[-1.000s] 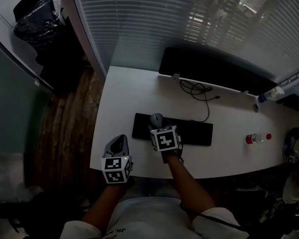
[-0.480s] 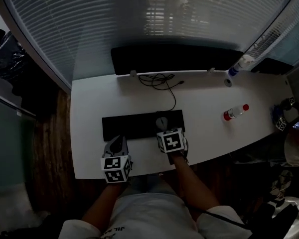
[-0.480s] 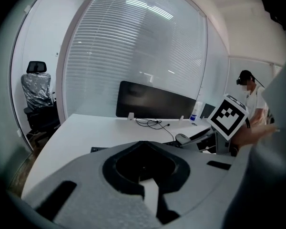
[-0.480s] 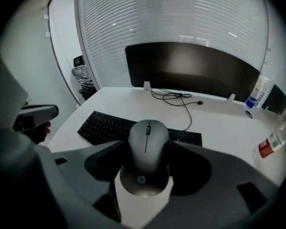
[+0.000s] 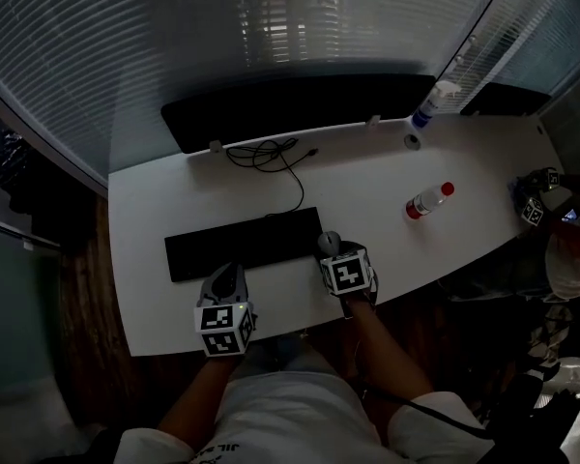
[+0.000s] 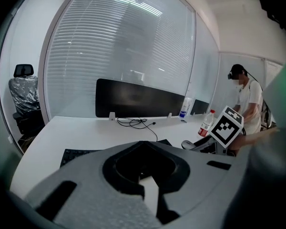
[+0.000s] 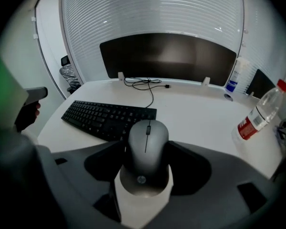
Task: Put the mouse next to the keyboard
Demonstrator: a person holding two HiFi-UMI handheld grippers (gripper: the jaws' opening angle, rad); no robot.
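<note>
A grey mouse (image 7: 148, 147) sits between the jaws of my right gripper (image 7: 148, 151), which is shut on its sides. In the head view the mouse (image 5: 329, 243) and right gripper (image 5: 332, 251) are just past the right end of the black keyboard (image 5: 242, 244), near the table's front edge. I cannot tell whether the mouse touches the table. My left gripper (image 5: 227, 280) hovers at the front edge below the keyboard's middle. In its own view the left gripper (image 6: 143, 144) has its jaws together with nothing between them.
A dark monitor (image 5: 290, 109) stands at the back of the white table (image 5: 367, 177), a coiled black cable (image 5: 266, 155) in front of it. A water bottle (image 5: 427, 200) lies to the right, a spray bottle (image 5: 430, 104) behind it. Another person (image 6: 245, 99) stands at the far right.
My right gripper has carried the mouse from over the keyboard's left part to past its right end. The left gripper has shifted right along the front edge.
</note>
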